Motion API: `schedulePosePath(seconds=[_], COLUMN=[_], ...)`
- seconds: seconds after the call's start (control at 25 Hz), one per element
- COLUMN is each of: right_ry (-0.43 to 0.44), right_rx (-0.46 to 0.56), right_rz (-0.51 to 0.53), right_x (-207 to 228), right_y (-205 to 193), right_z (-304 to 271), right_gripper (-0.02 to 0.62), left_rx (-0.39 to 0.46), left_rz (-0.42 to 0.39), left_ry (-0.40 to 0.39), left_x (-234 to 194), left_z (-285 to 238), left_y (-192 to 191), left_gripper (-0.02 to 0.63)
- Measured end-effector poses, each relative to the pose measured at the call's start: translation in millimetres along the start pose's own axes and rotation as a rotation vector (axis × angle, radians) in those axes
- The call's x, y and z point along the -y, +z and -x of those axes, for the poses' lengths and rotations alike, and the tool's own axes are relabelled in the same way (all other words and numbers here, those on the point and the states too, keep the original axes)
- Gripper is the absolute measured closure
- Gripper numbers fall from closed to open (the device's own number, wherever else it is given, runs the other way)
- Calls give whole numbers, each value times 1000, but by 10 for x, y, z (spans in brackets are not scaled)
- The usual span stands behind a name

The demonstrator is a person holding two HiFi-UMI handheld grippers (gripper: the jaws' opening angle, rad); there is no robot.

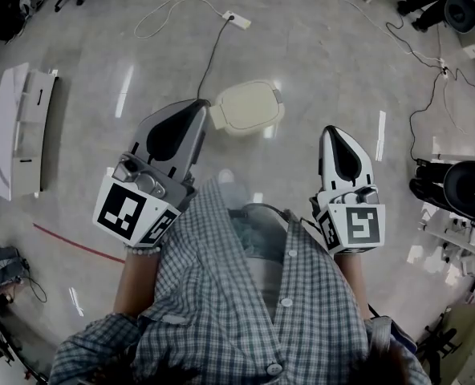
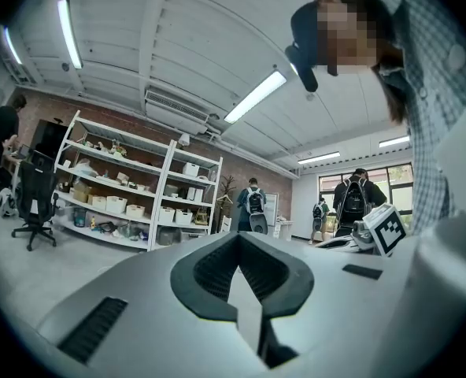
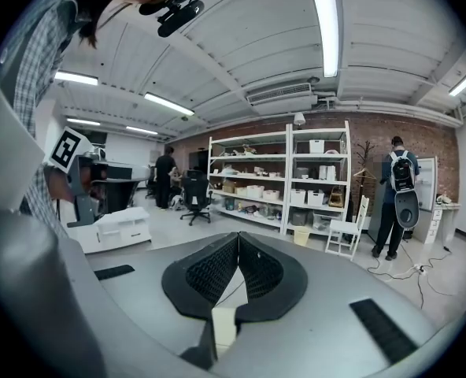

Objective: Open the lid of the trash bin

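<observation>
The floor (image 1: pixel 318 62) carries the bin (image 1: pixel 247 107), which stands out in the open, ahead of the person and a little left of their middle. Its cream lid (image 1: pixel 245 103) lies flat and shut, with its long axis running left to right.

From the head view, the left tool (image 1: pixel 200 104) is clearly the nearer. Its tip sits just beside the lid's left end, though likely above it. The right tool (image 1: pixel 332 130) is well apart, to the right and further back.

Both tools have their jaws closed tip to tip on nothing (left (image 2: pixel 238 237), right (image 3: pixel 238 236)). Their own views look level across the room and show no bin, so I judge the left must tip down and open to reach the lid.
</observation>
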State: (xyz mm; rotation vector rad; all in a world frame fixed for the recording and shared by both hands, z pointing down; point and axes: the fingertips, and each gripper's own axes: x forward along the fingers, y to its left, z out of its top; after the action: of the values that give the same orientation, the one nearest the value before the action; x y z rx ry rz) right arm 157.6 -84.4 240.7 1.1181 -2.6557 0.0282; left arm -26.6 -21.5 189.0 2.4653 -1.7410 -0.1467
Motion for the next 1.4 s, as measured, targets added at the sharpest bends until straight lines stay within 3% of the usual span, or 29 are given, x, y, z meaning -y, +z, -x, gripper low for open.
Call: schedulePosePath(seconds=[0.64,0.84,1.04,1.24,1.4], right_ry=[31,73,86,129,160], right_rx=[-15,-40,-76,-129,-155], right_rz=[25,61,71,205,199], right_x=[-293,-386,-334,-234,-60], right_y=[123,107,-27,-181,-307], right_z=[-647,-789,-886,-1017,-1139], right_gripper=[577,577,577,577,577], left_rx=[-30,-25,-37,-45,-58], left_rz=[-26,25,41,58,74], left_ry=[41,81,114,156,175], left_x=[-664,-786,-851,-854,-806], left_z=[88,137,137,39,-101], left_y=[-87,-138,-206,-244,-297], left_gripper=[606,606,606,606,606])
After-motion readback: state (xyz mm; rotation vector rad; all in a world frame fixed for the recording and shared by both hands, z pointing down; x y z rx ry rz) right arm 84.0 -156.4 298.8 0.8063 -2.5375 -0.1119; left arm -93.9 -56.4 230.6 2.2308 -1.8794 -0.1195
